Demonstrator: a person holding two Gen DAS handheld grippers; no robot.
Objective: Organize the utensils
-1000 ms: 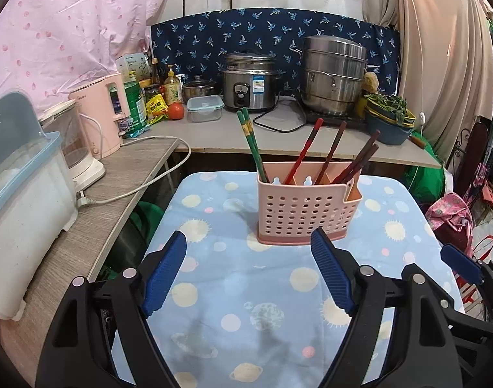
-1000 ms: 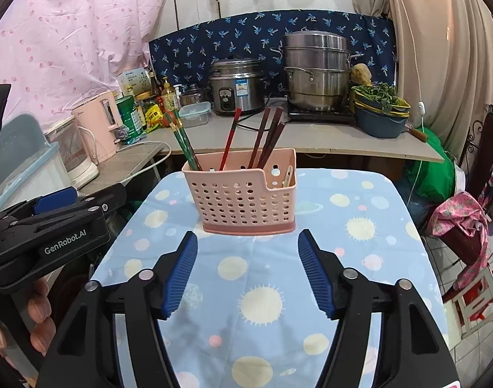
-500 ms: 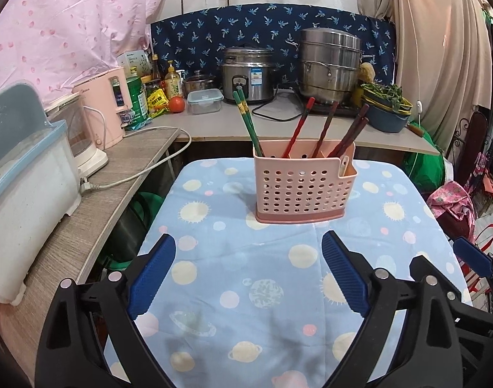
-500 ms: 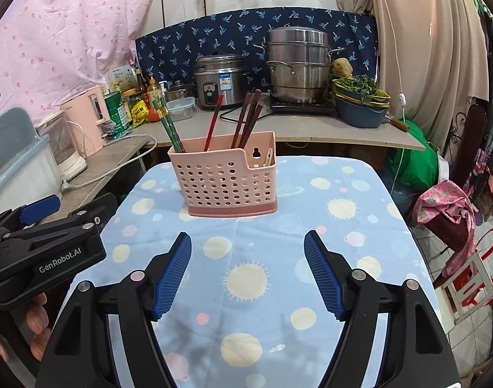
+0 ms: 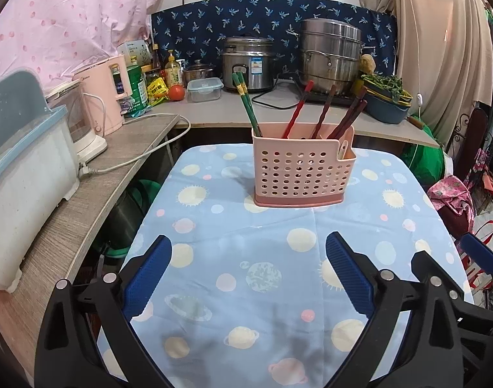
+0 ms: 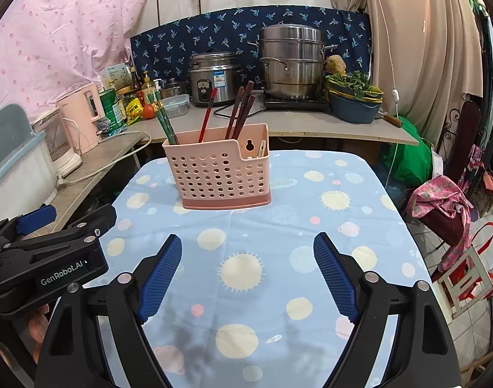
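A pink perforated utensil basket [image 5: 300, 171] stands upright at the far end of the blue planet-print table [image 5: 266, 278]; it also shows in the right wrist view [image 6: 222, 174]. It holds green chopsticks [image 5: 246, 103] at its left, red and dark brown chopsticks [image 5: 324, 110] in the middle and right, and a pale utensil [image 5: 343, 149] in its small side pocket. My left gripper [image 5: 248, 271] is open and empty over the near half of the table. My right gripper [image 6: 246, 271] is open and empty beside it, well short of the basket.
A counter behind holds a rice cooker [image 5: 248, 63], a steel steamer pot [image 5: 330, 55], a bowl of greens [image 5: 385, 97] and bottles. A side shelf at left carries a white-and-blue bin [image 5: 23, 174], a pink kettle [image 5: 107, 93] and a cord. A chair with pink cloth [image 6: 443, 207] stands right.
Both grippers have drawn back from the basket and risen a little, so it looks smaller and farther. Both stay open and empty. The basket and chopsticks have not moved.
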